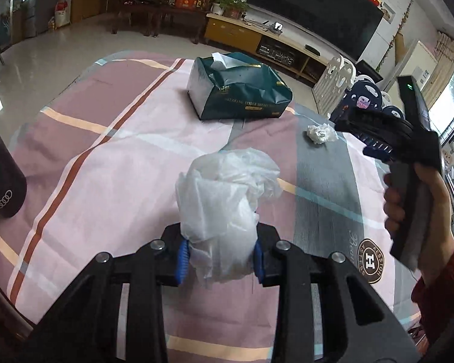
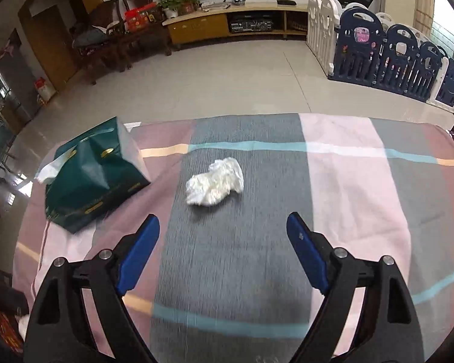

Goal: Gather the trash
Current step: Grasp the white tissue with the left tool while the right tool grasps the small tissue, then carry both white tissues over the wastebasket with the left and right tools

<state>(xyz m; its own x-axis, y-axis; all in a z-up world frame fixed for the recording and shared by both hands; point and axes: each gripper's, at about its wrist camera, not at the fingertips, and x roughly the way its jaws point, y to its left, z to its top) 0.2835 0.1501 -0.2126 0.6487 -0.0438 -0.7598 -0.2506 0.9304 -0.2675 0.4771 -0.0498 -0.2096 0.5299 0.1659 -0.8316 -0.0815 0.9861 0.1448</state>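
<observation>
My left gripper (image 1: pixel 220 258) is shut on a crumpled white plastic bag (image 1: pixel 227 199), whose bulk billows up above the blue pads. A crumpled white tissue (image 1: pixel 320 133) lies on the grey stripe of the tablecloth (image 1: pixel 106 166), farther right. In the left wrist view the right gripper (image 1: pixel 367 140) hovers just right of that tissue, held by a hand in a red sleeve (image 1: pixel 439 272). In the right wrist view the same tissue (image 2: pixel 215 181) lies ahead of my right gripper (image 2: pixel 222 236), whose blue fingers (image 2: pixel 139 251) stand wide apart with nothing between them.
A dark green tissue pack (image 1: pixel 237 89) sits at the table's far side, also seen as the tissue pack (image 2: pixel 90 175) left of the tissue. A dark object with a ring logo (image 1: pixel 0 181) stands at the left edge. Beyond the table are floor, chairs and a play fence (image 2: pixel 393 54).
</observation>
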